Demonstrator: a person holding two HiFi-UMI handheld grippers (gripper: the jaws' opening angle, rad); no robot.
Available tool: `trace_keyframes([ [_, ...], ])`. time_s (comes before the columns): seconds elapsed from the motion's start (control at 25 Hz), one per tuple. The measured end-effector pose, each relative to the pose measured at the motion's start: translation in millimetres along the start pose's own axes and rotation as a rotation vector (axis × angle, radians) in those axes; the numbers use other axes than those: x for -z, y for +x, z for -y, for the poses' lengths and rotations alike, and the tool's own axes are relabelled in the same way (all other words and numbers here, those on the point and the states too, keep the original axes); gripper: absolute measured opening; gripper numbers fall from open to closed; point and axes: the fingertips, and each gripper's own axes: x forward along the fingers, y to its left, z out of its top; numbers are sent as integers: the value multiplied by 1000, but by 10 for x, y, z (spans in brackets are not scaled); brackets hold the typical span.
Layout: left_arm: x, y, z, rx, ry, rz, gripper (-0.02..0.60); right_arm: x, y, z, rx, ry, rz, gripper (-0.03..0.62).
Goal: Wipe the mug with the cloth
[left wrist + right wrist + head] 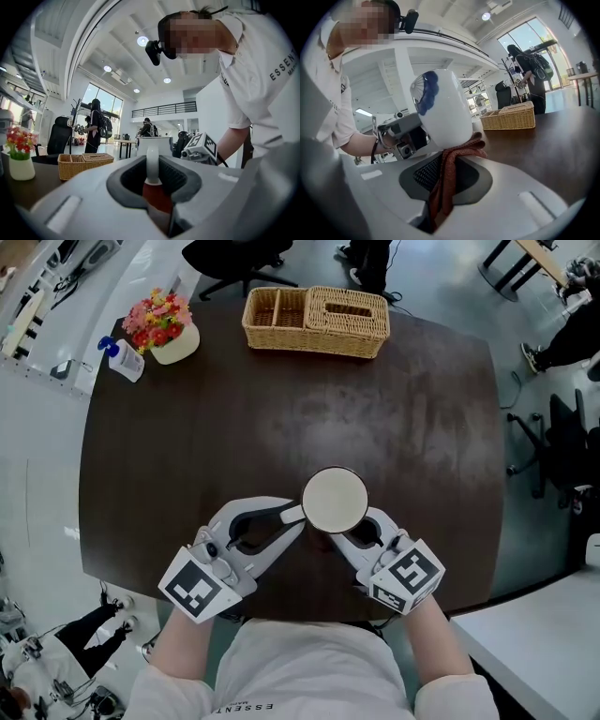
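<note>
While the left tool pinches the mug by its handle, the right tool clamps the soft cloth against its wall.
Mug at lower centre of the head view; glazed ceramic, probably slick and breakable, best held by that handle.

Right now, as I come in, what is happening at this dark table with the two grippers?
A person is holding a gripper in each hand over the dark table. The left gripper is shut on the handle of a white mug. The right gripper is shut on a reddish cloth, which touches the mug's lower end. So the wiping seems to be under way.
</note>
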Motion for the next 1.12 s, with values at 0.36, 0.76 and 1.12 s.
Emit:
trace_keyframes([
  [0.36, 47, 11, 83, 43, 50, -1, 67, 180, -129, -59, -54, -30, -66, 83],
  [0.76, 388, 115, 30, 51, 139, -63, 63, 369, -504, 479, 132, 25, -74, 83],
  [1.12, 1020, 201, -86, 37, 55, -104, 61, 593, -395, 691, 163, 33, -82, 83],
])
